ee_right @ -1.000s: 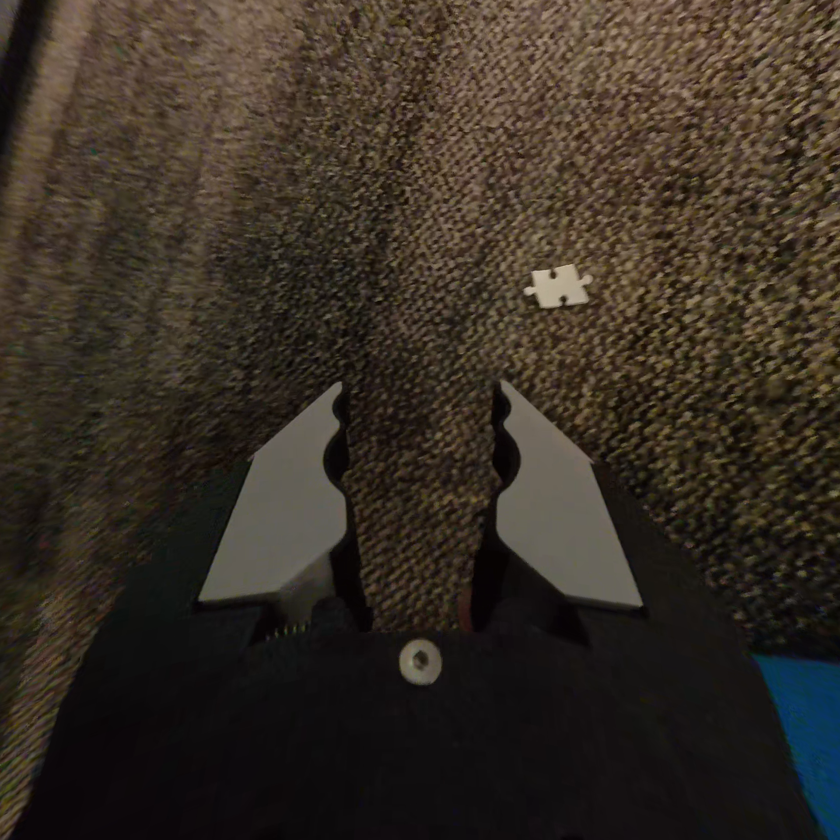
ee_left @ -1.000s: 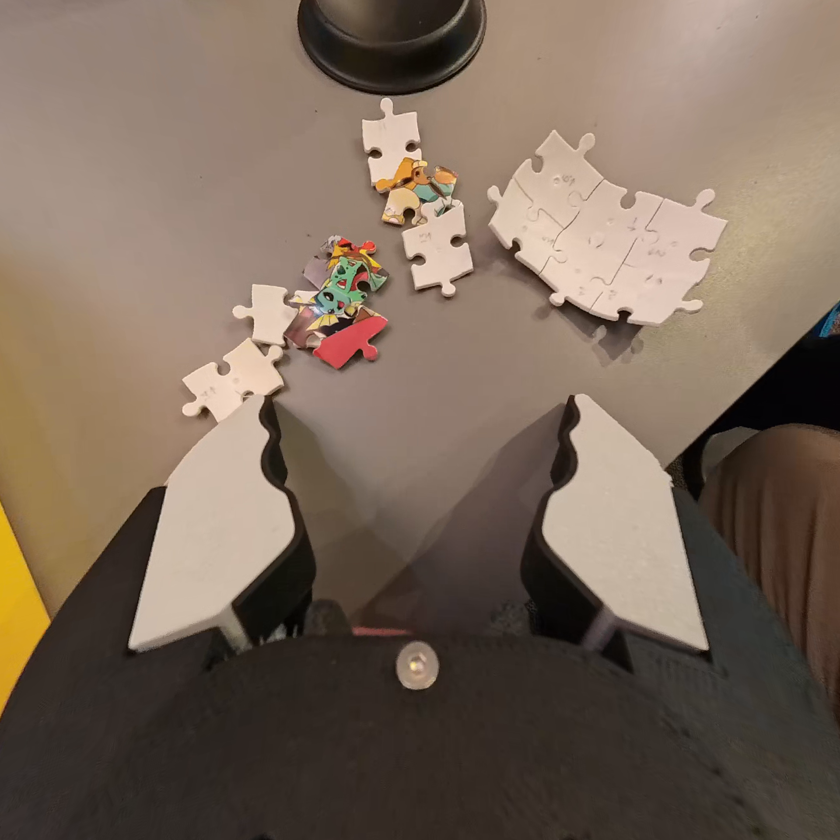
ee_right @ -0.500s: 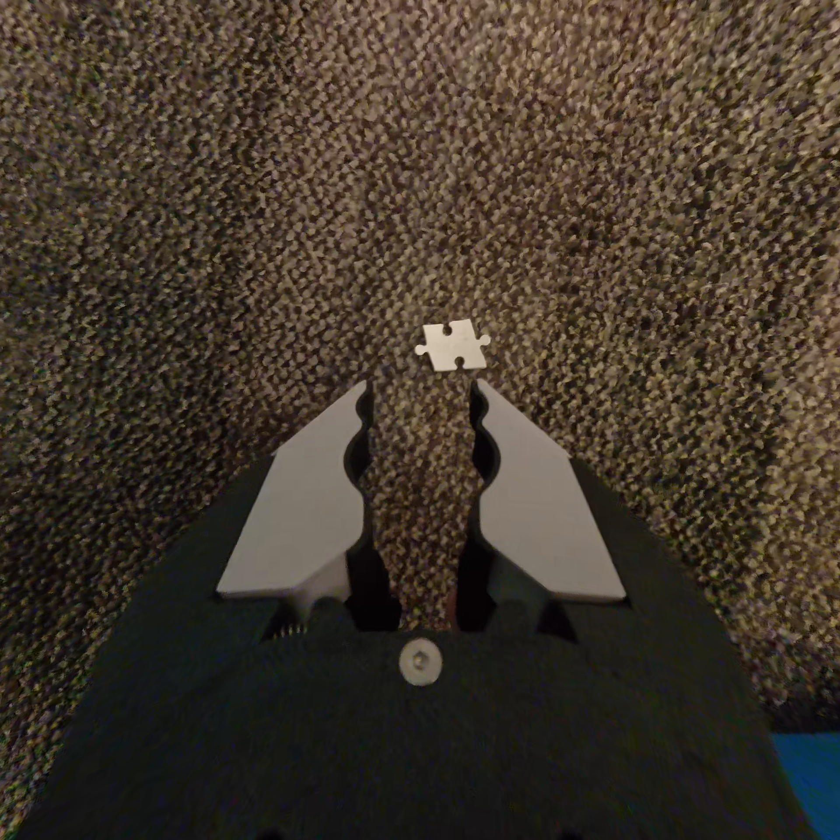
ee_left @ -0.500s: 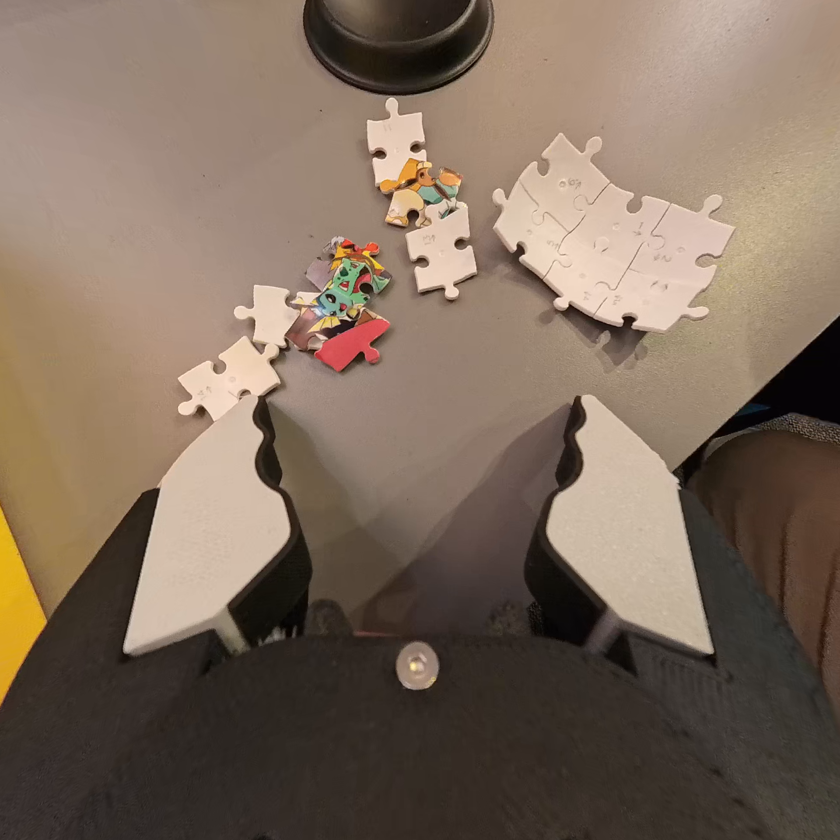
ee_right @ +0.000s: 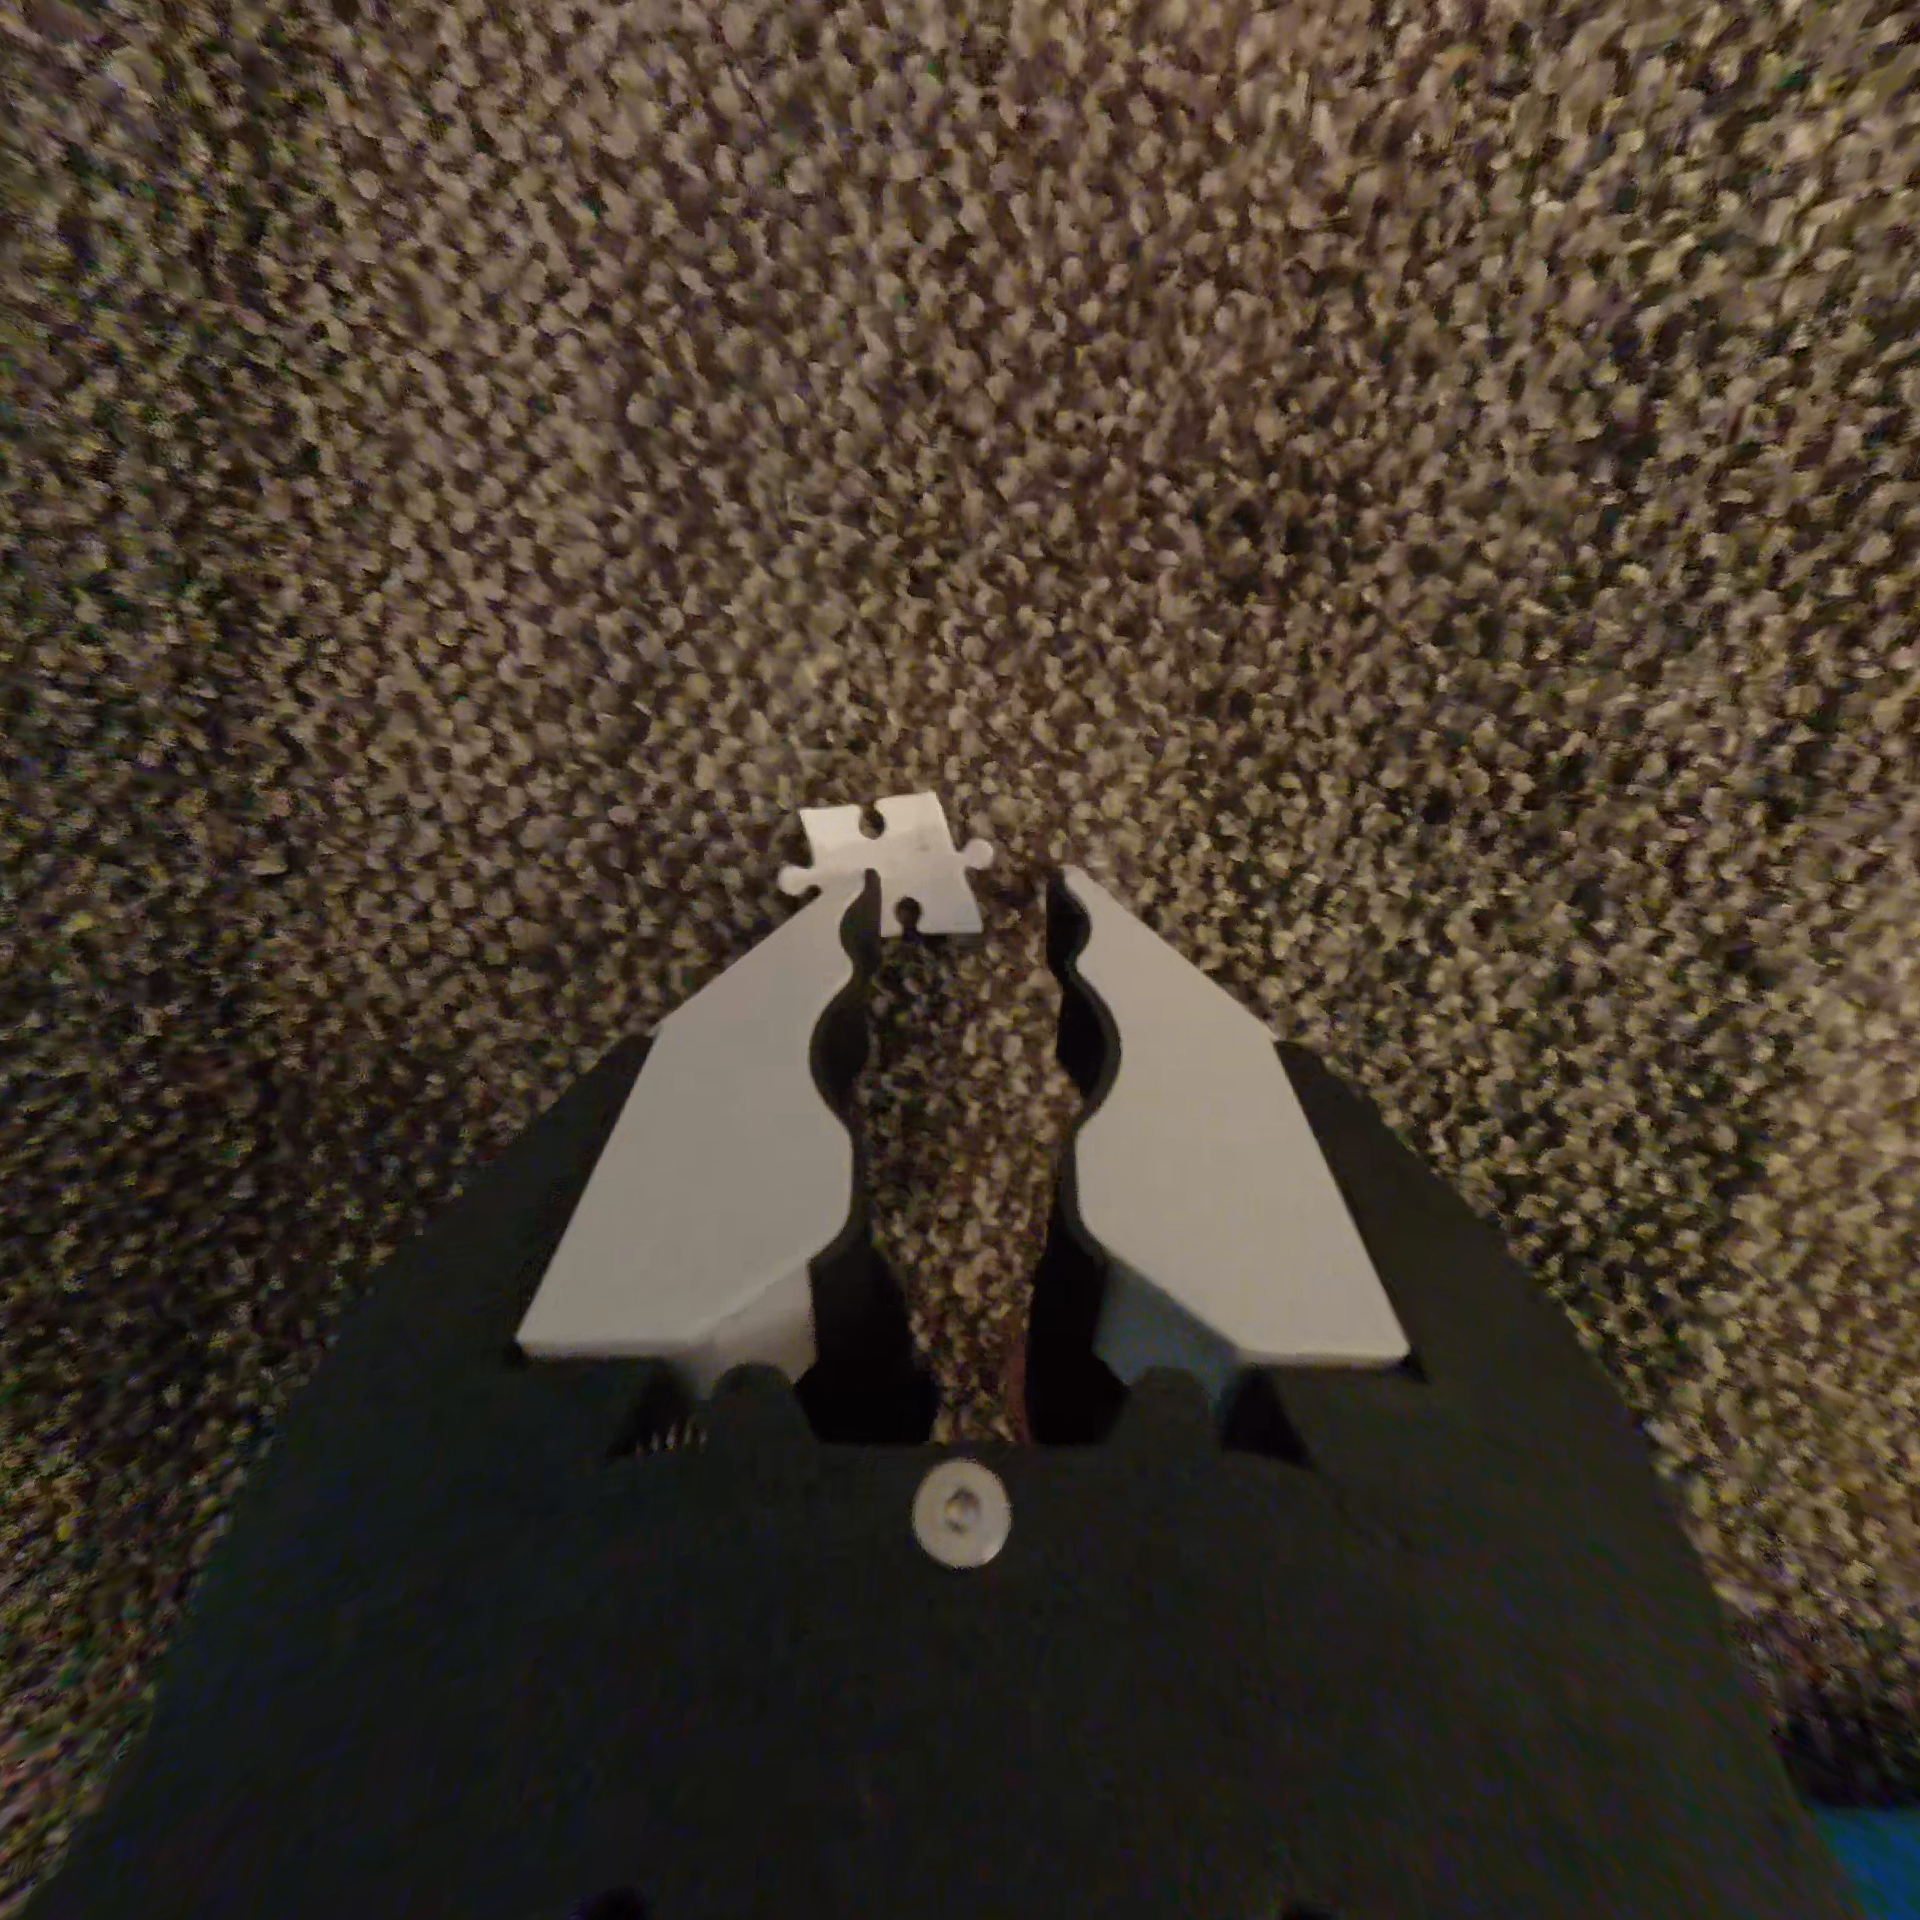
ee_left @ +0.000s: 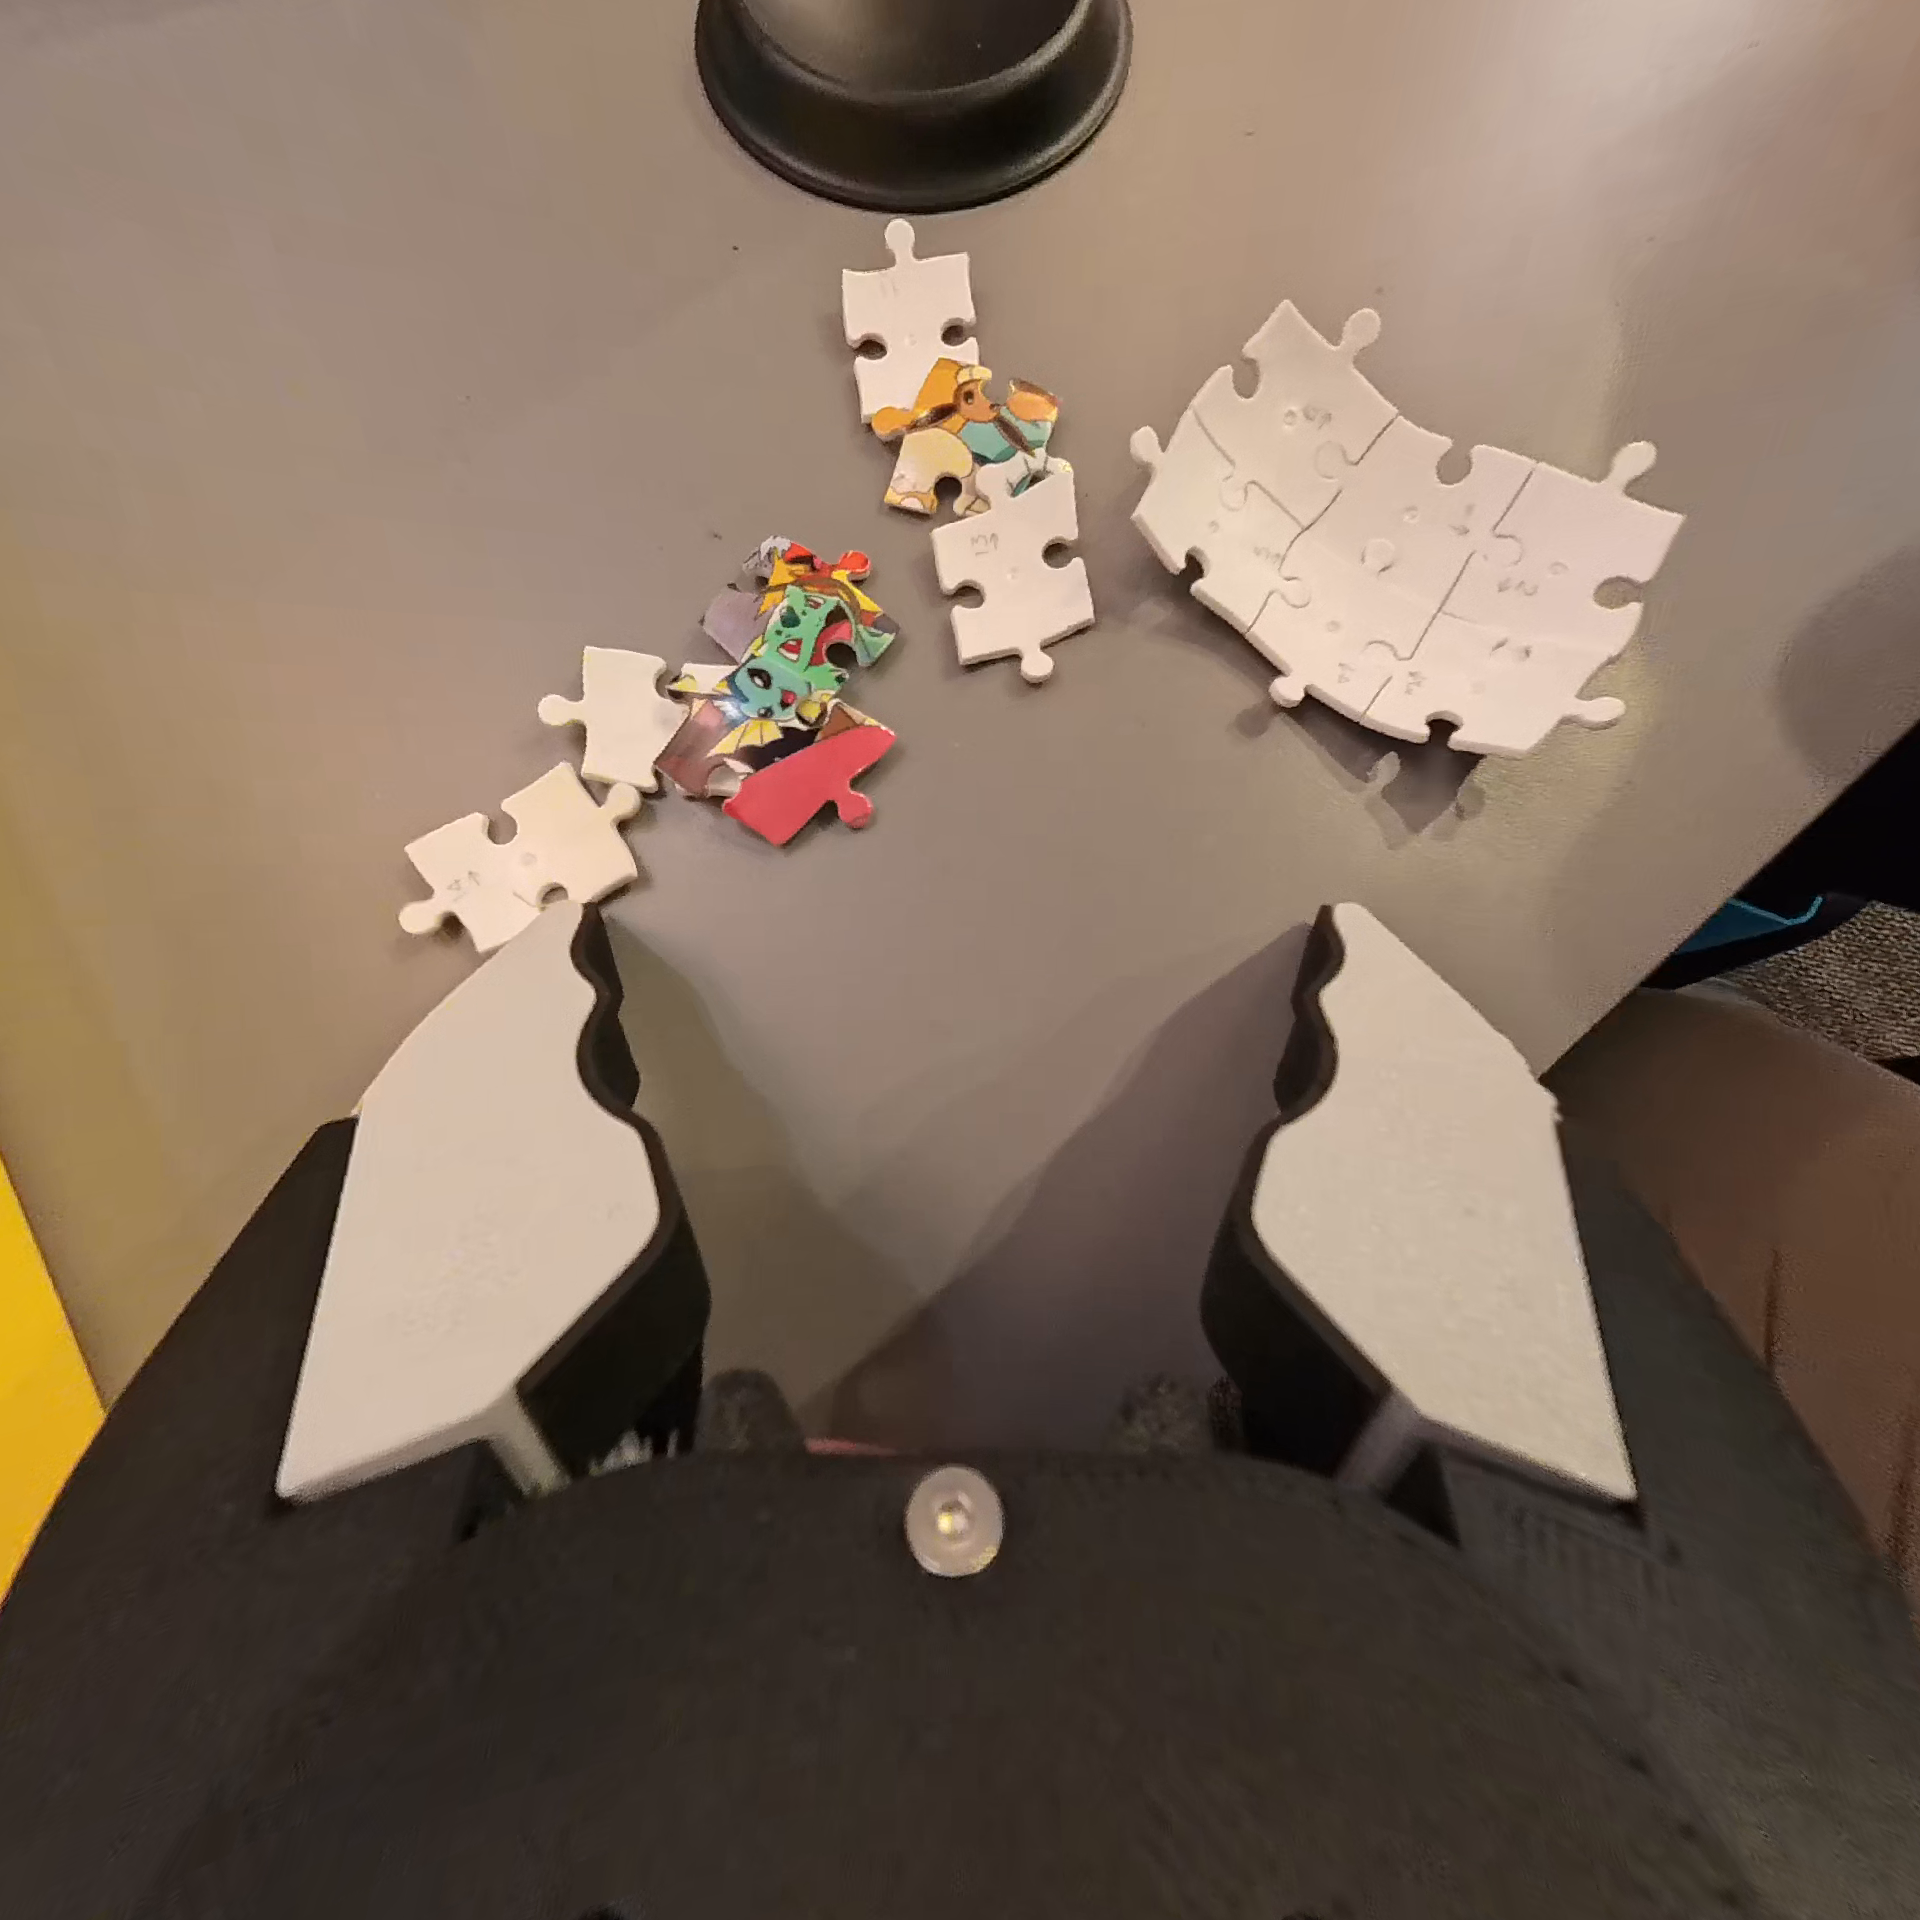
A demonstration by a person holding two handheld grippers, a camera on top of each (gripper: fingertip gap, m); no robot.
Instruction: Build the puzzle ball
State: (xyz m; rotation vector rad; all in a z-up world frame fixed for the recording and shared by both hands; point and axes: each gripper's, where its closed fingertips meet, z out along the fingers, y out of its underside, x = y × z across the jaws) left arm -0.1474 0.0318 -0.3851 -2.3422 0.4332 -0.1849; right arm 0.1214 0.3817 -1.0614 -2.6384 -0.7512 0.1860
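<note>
In the left wrist view, a curved white panel of several joined puzzle pieces [ee_left: 1403,582] lies on the grey table [ee_left: 312,416] at the right. Loose white and colourful pieces lie in the middle: a white pair [ee_left: 520,862], a colourful cluster [ee_left: 790,696], a white piece [ee_left: 1013,577] and a white piece with an orange one [ee_left: 935,364]. My left gripper [ee_left: 956,925] is wide open and empty above the table. In the right wrist view, my right gripper [ee_right: 961,883] is partly open over speckled carpet [ee_right: 935,416]. A single white puzzle piece [ee_right: 894,857] lies on the carpet at its fingertips, partly behind the left finger.
A black round base [ee_left: 914,94] stands at the table's far edge. The table's right edge runs diagonally [ee_left: 1714,914], with a person's leg [ee_left: 1766,1195] beyond it. A yellow surface [ee_left: 31,1330] shows at the left. A blue patch [ee_right: 1881,1860] shows at the bottom right of the carpet. Some 80 centimetres of space lies between my two pairs of fingers.
My right gripper has moved down and toward the white piece on the carpet, which now sits at its fingertips. The left gripper has barely shifted.
</note>
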